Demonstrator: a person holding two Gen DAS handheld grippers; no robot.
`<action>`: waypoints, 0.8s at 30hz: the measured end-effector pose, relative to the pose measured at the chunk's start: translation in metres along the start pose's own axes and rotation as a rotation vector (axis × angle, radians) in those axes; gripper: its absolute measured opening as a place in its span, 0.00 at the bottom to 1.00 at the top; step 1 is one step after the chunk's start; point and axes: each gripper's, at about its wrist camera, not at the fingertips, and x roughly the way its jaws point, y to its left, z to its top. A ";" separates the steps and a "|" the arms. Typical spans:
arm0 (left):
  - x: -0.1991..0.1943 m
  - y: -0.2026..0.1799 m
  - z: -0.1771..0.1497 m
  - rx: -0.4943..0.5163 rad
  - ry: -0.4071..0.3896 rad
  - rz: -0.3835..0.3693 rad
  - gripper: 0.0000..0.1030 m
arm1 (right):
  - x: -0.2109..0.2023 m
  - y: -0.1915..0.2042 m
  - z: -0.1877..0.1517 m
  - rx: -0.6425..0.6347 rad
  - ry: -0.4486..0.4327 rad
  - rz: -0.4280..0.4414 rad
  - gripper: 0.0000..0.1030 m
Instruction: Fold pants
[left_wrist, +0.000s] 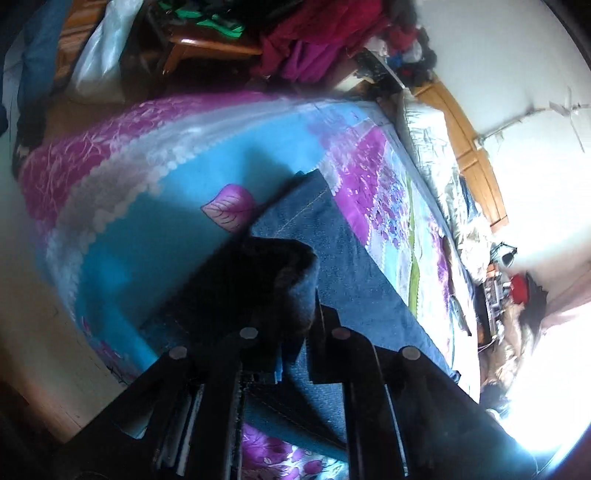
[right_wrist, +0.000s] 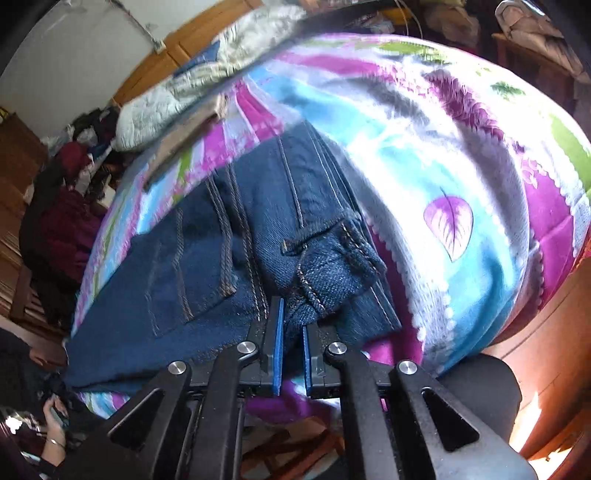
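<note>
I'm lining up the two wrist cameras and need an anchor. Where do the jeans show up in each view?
Left wrist view: the jeans run from bottom centre up to mid-frame, a dark bunched part at the left hand-held gripper.
Right wrist view: the jeans fill centre-left, a hem between the pads of the right hand-held gripper.
Shared landmark: the purple leaf print on the bedspread.
</note>
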 end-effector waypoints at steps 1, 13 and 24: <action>0.005 0.006 0.003 -0.014 0.017 0.038 0.12 | 0.002 -0.002 0.001 0.017 0.010 0.000 0.08; 0.004 0.002 0.006 -0.106 -0.027 0.029 0.32 | -0.034 0.001 0.001 0.059 -0.102 -0.072 0.04; 0.017 -0.009 0.001 -0.058 0.031 0.096 0.35 | -0.026 -0.031 -0.018 0.139 -0.032 -0.124 0.05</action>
